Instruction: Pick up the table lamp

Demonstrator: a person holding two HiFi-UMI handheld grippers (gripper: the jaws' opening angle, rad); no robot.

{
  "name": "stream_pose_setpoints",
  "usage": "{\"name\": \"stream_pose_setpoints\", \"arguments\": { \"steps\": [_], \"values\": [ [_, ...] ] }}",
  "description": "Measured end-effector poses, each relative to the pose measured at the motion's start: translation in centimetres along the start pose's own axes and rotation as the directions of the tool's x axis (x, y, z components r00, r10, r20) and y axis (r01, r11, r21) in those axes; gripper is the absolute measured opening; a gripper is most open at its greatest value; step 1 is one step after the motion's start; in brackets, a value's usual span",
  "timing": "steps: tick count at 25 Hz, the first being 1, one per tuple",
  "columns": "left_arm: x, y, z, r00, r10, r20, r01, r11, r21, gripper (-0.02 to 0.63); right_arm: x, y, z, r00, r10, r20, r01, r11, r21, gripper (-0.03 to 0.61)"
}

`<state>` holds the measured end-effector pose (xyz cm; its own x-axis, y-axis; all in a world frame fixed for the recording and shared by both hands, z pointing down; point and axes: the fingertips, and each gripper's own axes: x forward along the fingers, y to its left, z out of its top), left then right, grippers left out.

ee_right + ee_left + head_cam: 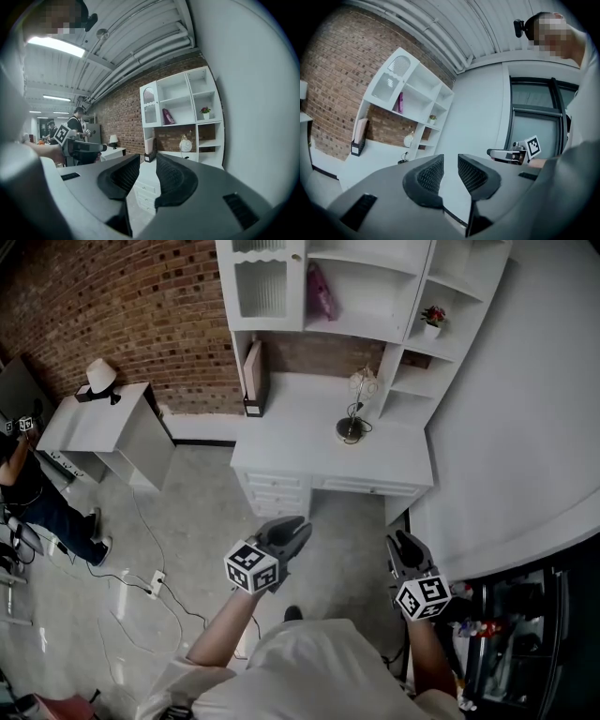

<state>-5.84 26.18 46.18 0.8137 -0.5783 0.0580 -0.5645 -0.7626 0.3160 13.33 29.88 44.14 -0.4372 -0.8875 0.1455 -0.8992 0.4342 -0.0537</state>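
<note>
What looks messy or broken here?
Nothing looks broken. The table lamp stands upright on the desk. The only untidy bit is loose cables trailing over the floor around a power strip, left of the desk.

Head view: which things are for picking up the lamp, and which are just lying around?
For the job: table lamp on the desk; left gripper and right gripper, both open, empty.
Just lying about: potted plant, pink item, file box, shaded lamp on the side table.
</note>
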Motion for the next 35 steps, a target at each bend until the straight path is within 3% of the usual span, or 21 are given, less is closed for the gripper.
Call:
{"name": "stream_pose_setpoints", "arguments": {
  "steps": [11,22,35],
  "values": [
    [-1.1,2.5,0.3,1.0,-0.016,-0.003,0.016,1.0,-0.009,0.19,1.8,1.6,0.0,1.0,-0.021,0.006,0.021,1.0,0.01,0.173],
    [-1.6,4.9,0.3,1.0,-0.015,-0.018,0.014,1.0,-0.02,0.201,3.9,2.2,-0.5,1.0,-0.027,-0.001,0.027,0.999,0.02,0.202],
    [4.5,8.0,0.5,1.0,-0.004,-0.027,0.003,0.999,-0.044,0.202,8.8,-3.5,-1.0,1.0,0.003,-0.028,-0.003,1.0,0.023,0.206]
  ]
}}
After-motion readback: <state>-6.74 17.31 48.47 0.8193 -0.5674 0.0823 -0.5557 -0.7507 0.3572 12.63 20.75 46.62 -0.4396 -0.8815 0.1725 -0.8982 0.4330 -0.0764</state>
